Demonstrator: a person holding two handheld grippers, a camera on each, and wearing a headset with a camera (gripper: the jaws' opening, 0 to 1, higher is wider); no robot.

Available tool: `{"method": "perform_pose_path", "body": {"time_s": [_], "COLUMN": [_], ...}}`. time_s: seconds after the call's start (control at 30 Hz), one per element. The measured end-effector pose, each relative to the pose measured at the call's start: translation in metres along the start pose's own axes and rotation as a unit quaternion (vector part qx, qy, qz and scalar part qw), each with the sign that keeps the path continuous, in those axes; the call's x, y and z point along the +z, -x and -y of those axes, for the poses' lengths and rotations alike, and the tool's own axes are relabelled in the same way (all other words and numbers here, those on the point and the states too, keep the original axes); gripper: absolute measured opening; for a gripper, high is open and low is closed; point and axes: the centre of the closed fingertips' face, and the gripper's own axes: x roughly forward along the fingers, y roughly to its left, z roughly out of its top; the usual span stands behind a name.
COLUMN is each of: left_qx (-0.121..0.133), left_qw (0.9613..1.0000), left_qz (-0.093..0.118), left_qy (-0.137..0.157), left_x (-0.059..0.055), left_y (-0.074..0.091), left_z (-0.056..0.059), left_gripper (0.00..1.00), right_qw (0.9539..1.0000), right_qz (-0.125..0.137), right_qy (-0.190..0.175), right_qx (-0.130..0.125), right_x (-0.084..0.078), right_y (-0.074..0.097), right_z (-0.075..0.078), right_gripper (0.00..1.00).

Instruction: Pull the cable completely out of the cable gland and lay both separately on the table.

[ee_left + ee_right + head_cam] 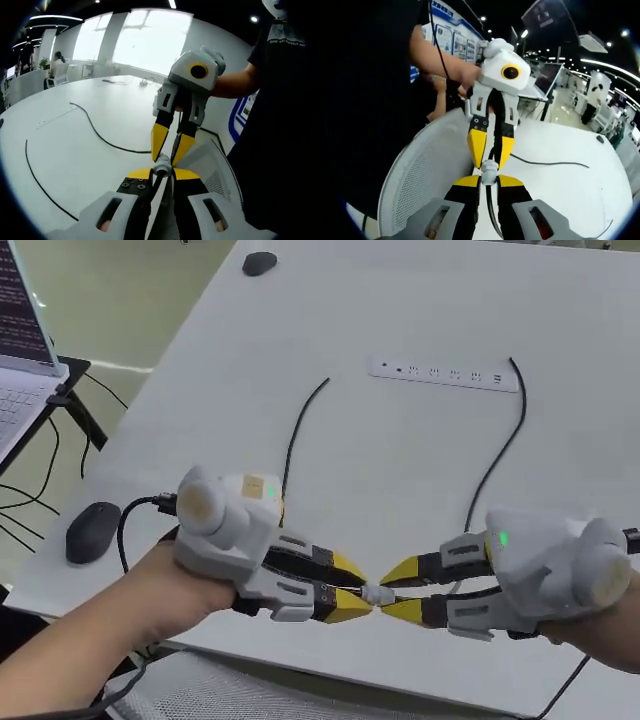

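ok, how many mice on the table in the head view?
2. Far mouse at the table's far edge; near mouse at its left edge. Others may be hidden.

Left claw (362, 593), right claw (390, 595) — grey-white, yellow-tipped; black shirt (285, 110)

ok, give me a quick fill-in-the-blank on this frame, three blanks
1. The left gripper and right gripper meet tip to tip at the ____.
2. Both sets of jaws have ____ tips.
3. The power strip lying on the table is ____.
Missing words: cable gland; yellow; white.
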Motion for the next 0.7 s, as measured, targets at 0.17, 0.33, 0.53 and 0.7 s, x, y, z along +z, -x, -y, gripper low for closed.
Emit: {"method": "perform_pose_path", "body": {"time_s": [0.17,0.33,0.53,0.7], "left_qx": [0.002,0.008,0.012,0.015], "left_qw": [0.9998,0.9991,0.9991,0.9992], "left_qz": [0.018,0.034,0.035,0.033], "left_qy": [0.01,0.024,0.023,0.019], "left_x": [0.0066,0.0102,0.01,0.0101], "left_y": [0.0018,0.0033,0.0035,0.0034], "left_z": [0.0002,-0.0004,0.0009,0.001], "left_gripper": [0.15,0.15,0.15,0.15], "right_qw": [0.9991,0.994,0.9929,0.9945], "right_qz": [-0.011,-0.036,-0.043,-0.035], "right_qy": [0.025,0.076,0.081,0.058], "right_qx": [-0.032,-0.07,-0.076,-0.079], "right_x": [0.0032,0.0052,0.0046,0.0047], "right_y": [0.0043,0.0053,0.0045,0.0065], "right_z": [0.0043,0.0068,0.0047,0.0068], "right_gripper": [0.07,0.08,0.08,0.08]}}
